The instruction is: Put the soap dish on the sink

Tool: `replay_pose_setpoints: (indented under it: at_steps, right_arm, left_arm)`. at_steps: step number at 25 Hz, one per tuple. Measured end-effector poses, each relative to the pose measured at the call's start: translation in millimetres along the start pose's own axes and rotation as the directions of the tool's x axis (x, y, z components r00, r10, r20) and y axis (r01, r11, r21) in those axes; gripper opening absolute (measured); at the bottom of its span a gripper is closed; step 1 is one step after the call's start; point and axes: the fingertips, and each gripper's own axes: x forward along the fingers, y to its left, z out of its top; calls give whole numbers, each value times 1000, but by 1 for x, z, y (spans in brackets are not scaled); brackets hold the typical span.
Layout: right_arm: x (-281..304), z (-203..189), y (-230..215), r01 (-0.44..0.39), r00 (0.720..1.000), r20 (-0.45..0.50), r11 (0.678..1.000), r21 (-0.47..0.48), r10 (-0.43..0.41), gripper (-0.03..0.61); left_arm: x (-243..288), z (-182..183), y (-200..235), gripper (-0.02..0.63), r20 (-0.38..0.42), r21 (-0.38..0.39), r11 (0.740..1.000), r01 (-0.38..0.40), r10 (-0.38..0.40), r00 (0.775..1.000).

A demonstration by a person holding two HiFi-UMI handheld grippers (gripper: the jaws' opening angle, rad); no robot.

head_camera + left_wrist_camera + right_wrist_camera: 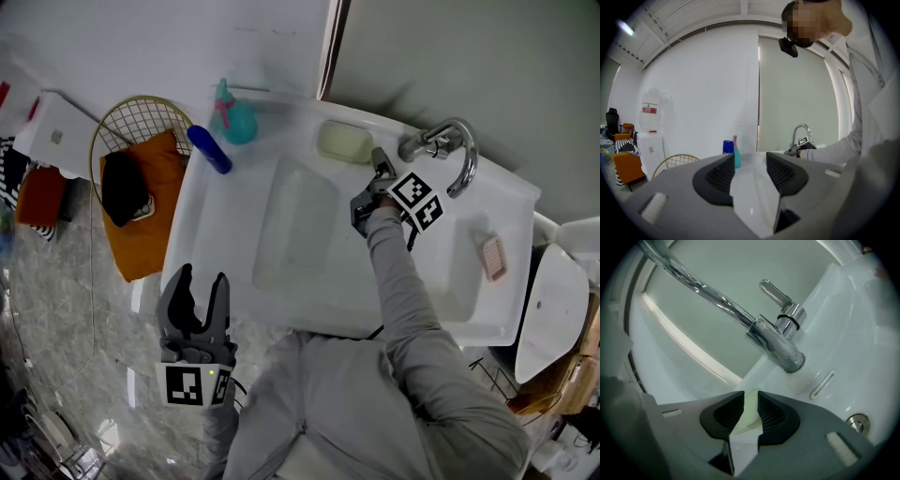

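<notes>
— White sink [202, 230] against a pale wall, with a ledge along its back. What does the right tool [750, 409] have?

— Its jaws stand close together, and the pale green rim of the soap dish [345, 142] fills the narrow gap. I read it as clamped on that rim. The dish sits on the back ledge, just left of the faucet [452, 150].

— So the placing looks nearly done?

— I'd judge so. To do it well, check that the dish lies flat and wholly on the ledge, not over the basin's edge. Then part the jaws slowly and draw straight back, so the rim isn't dragged along. Mind the faucet close by.

— And the left tool [204, 286]?

— Jaws wide apart, nothing between them. It hangs low at the sink's front left corner, well apart from the dish.
</notes>
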Motion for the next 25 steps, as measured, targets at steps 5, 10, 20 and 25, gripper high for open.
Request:
replay_pose_setpoints:
  at_steps: [5, 10, 20, 25]
  right_arm:
    - [-14, -6, 3, -9, 1000, -9, 1000, -3, 9, 71]
    - [-30, -20, 16, -62, 997, -48, 998, 1, 62, 71]
    - [-86, -48, 43, -153, 984, -95, 988, -20, 150, 71]
    - [-121, -57, 63, -211, 972, -114, 976, -56, 204, 71]
  left_arm:
    - [-7, 3, -5, 225, 11, 7, 1000, 11, -11, 1000]
    - [-15, 7, -11, 225, 22, 21, 999, 28, -28, 999]
    - [-42, 10, -27, 225, 40, 53, 996, 68, -70, 997]
    - [-58, 9, -35, 225, 51, 51, 995, 89, -92, 994]
